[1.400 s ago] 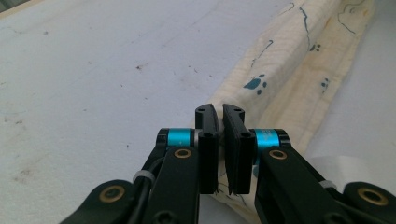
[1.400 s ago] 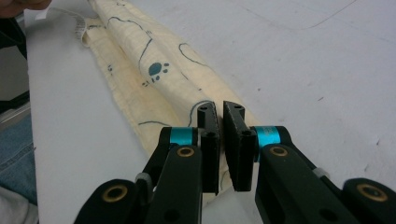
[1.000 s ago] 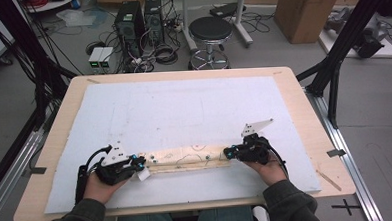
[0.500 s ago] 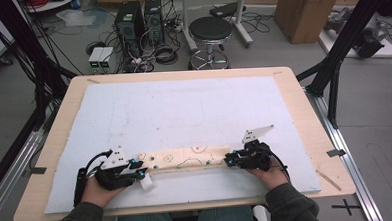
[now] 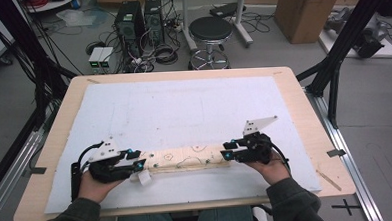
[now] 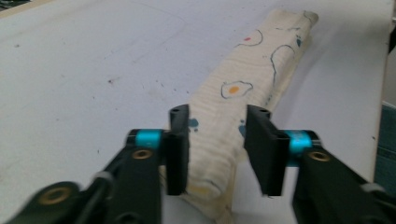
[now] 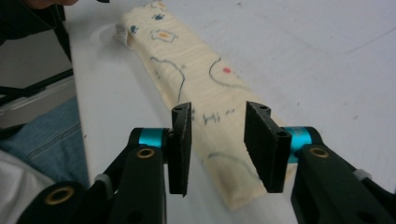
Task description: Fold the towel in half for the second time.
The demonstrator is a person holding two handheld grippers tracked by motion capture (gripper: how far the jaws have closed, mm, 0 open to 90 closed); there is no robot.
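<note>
Looking down my left gripper [image 6: 217, 154] first, I see its two black jaws standing apart, one on each side of the near end of the folded cloth [image 6: 243, 98]. The cloth end sits in the gap between them; I cannot tell whether either jaw actually touches the fabric. From there the cream strip runs away up the view, printed with blue-outlined shapes with orange and red centres, and it lies flat on the white mat [image 6: 84, 70].

My right gripper [image 7: 217, 149] is in the same posture at the other end: jaws spread, the cloth [image 7: 196, 88] passing between them, its corner lying just below the right-hand jaw. Farther along this view the strip reaches toward the person's dark sleeve [image 7: 28, 21] at the top left, and blue jeans [image 7: 51, 140] show beyond the mat's edge.

From the high view, the left gripper [image 5: 139, 164] and right gripper [image 5: 227, 155] face each other along the near edge of the table, each held in a hand, with the folded cloth [image 5: 186, 156] stretched as a long narrow band between them. A small white tag [image 5: 144, 178] sticks out just beside the left end. The white mat [image 5: 184, 106] covers most of the wooden table [image 5: 304, 106]. Past the table stand a black stool [image 5: 210, 30], two computer towers [image 5: 139, 18] and a cardboard box [image 5: 305, 10] on the floor.
</note>
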